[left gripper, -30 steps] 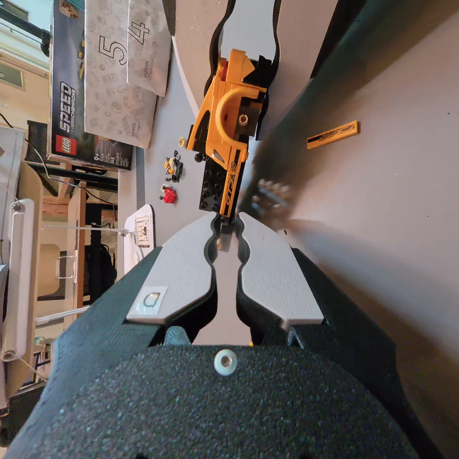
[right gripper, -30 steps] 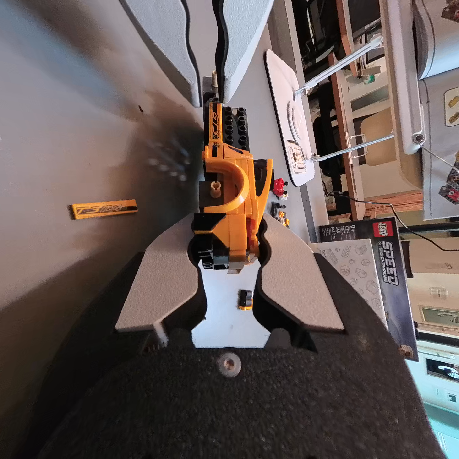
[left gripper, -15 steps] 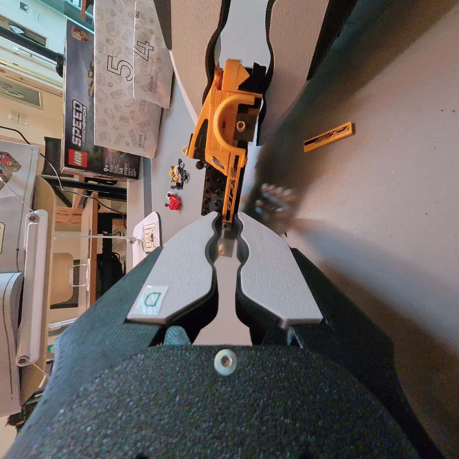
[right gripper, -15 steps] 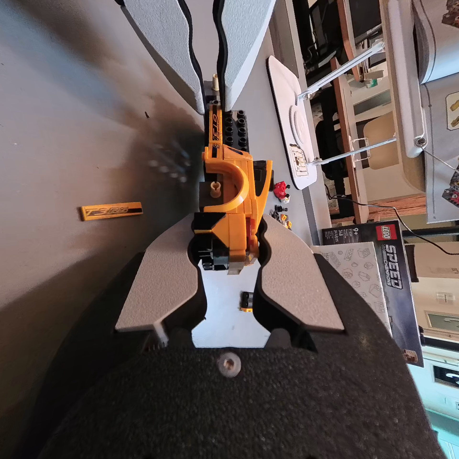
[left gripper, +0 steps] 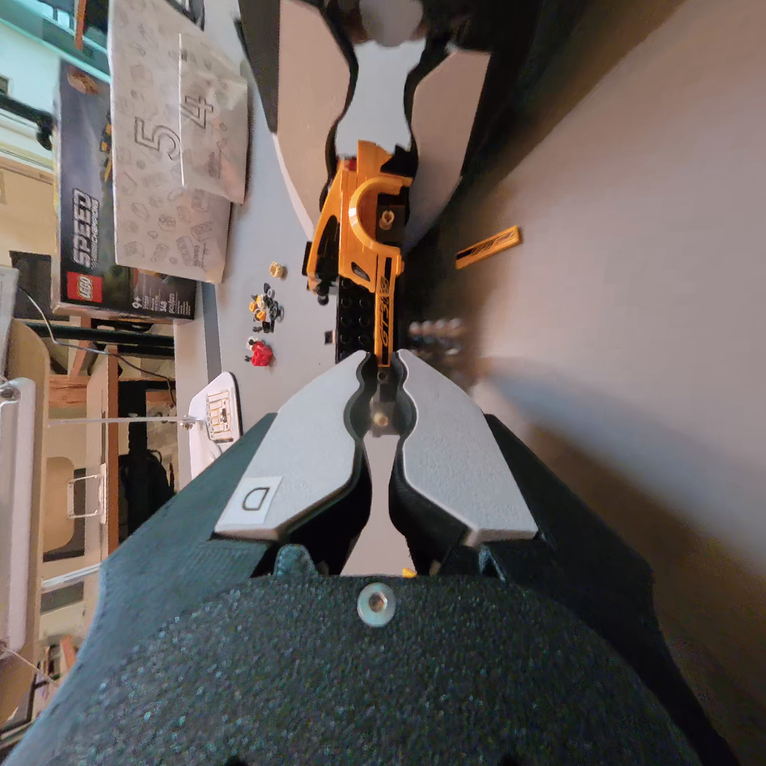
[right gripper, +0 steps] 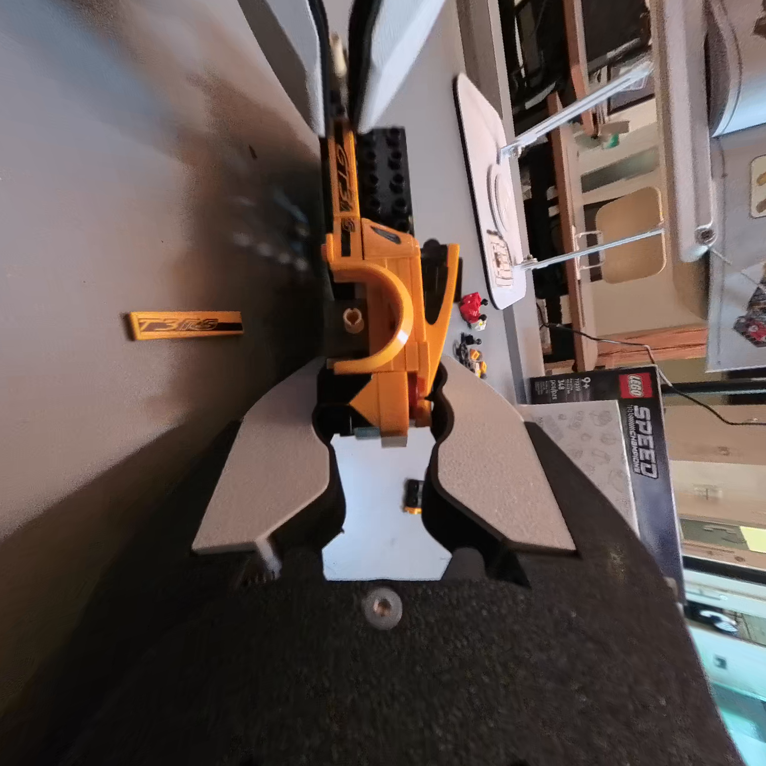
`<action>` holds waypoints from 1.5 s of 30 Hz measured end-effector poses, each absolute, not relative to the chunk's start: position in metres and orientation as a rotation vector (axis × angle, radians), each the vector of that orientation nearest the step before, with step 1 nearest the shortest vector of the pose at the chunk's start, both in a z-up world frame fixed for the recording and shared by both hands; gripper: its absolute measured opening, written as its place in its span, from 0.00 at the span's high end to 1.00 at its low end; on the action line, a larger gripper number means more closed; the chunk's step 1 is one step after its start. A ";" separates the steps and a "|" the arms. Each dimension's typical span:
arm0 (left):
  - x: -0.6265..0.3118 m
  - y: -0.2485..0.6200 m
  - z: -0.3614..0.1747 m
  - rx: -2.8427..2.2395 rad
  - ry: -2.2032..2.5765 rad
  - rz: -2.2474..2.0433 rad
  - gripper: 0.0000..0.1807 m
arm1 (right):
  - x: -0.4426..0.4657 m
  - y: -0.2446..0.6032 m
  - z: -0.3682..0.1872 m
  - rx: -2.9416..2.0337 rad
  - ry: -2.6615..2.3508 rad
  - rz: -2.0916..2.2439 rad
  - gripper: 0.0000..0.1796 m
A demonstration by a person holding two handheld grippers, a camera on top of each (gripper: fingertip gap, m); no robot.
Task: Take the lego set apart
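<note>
- Lego car point(left gripper: 364, 248) hangs between both grippers, above the grey table point(left gripper: 621, 207);
- left gripper point(left gripper: 379, 364) – jaws narrow, pinching its black end;
- right gripper point(right gripper: 379, 398) – jaws holding its orange end;
- orange strip point(right gripper: 184, 326) lies apart on the table.

We have two wrist cameras, each seated just behind its own fingers and looking forward along them, both rolled so the grey tabletop point(left gripper: 621, 207) runs like a wall down one side. The left wrist view sits close behind the left gripper point(left gripper: 380, 364) and faces the right gripper point(left gripper: 375, 136) head-on; the right wrist view sits behind the right gripper point(right gripper: 379, 398) and faces the left gripper point(right gripper: 338, 95) at its top edge. We look end to end, so both share the orange lego car point(left gripper: 364, 244) point(right gripper: 381, 315), very near each lens, the loose orange tile point(left gripper: 488, 247) point(right gripper: 184, 326) and the lego box point(left gripper: 103, 232) point(right gripper: 613, 427).
</note>
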State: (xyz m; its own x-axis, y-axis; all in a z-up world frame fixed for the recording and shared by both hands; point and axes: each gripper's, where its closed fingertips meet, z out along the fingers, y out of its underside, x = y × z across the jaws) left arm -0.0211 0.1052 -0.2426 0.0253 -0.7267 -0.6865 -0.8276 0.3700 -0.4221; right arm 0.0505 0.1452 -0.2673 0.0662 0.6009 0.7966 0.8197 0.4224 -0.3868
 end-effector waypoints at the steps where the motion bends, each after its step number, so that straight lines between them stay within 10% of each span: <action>1: -0.021 0.098 -0.237 -1.375 1.710 0.111 0.96 | 0.050 0.145 -0.267 -1.255 -1.628 -0.272 0.75; 45: 0.001 0.080 -0.241 -1.395 1.666 -0.004 1.00 | 0.046 0.147 -0.268 -1.308 -1.598 -0.247 0.76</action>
